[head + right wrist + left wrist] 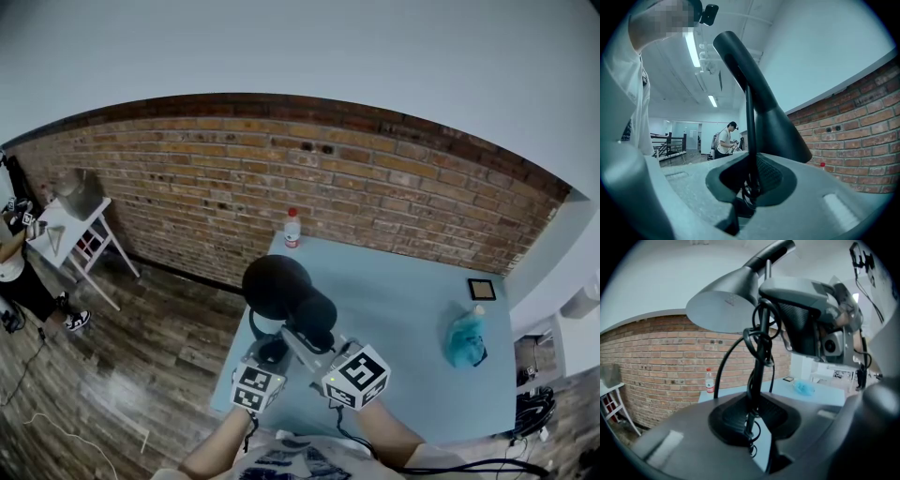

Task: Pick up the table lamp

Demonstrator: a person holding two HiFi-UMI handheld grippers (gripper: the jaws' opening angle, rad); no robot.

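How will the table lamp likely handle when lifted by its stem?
Probably top-heavy: the wide shade sits high above the left tongs, so it may swing. The stem looks rigid; the cord looped round it is floppy and could snag.

So the light blue table (403, 375) stands on dark wood plank floor (141, 347), right up against the brick wall. At its far left corner, upper middle of the frame, a small bottle (292, 228) with a red cap stands upright. Over at the right edge lie a small dark square thing (481, 289) and, just below it, a crumpled teal bundle (466, 339). The table lamp (277, 286) is over the near-left part; can't tell if its base touches the top.
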